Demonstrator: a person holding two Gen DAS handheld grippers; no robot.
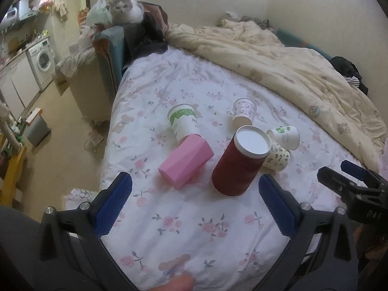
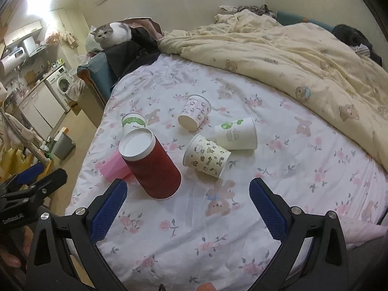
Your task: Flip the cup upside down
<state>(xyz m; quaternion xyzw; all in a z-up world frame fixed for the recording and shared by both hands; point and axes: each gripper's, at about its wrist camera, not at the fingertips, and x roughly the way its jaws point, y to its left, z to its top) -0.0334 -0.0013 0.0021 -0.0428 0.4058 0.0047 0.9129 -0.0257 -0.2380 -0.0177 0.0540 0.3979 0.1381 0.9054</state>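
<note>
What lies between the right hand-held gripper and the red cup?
Only bare floral sheet lies between the right hand-held gripper and the red cup, per the right wrist view.

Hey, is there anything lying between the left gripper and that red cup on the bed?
Nothing visible does. The left gripper is open, and only bare floral bedsheet lies between its fingers and the red cup. The pink cup lies off to the left, beside the path.

A floral bed (image 2: pixel 169 230) carries six cups (image 2: pixel 151 165) and a cream duvet (image 2: pixel 291 55).
</note>
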